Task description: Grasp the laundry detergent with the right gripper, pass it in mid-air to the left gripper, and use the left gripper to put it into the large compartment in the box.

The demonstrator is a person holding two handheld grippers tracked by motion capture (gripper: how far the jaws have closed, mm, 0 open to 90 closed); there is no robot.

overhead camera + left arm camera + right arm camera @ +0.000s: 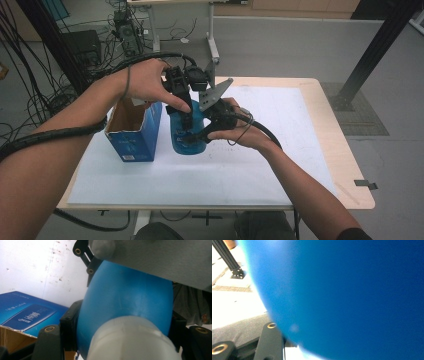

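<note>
A blue bottle (186, 137) with a white cap (130, 340) stands upright on the white mat (250, 165), just right of an open blue carton (134, 136). My left gripper (185, 122) comes down from above, its jaws shut on the bottle's (125, 297) upper part on both sides, just below the cap. My right gripper (199, 135) reaches in from the right and is shut on the bottle's body (349, 297), which presses against its left finger (269, 340). The right gripper's grey plate (162, 260) hangs over the bottle.
The carton (27, 315) stands close to the bottle's left, its top flaps open. The wooden table's edge (350, 165) runs beyond the mat at the right. A black frame post (227, 257) stands on the floor past the table. Cables lie at the far left (30, 90).
</note>
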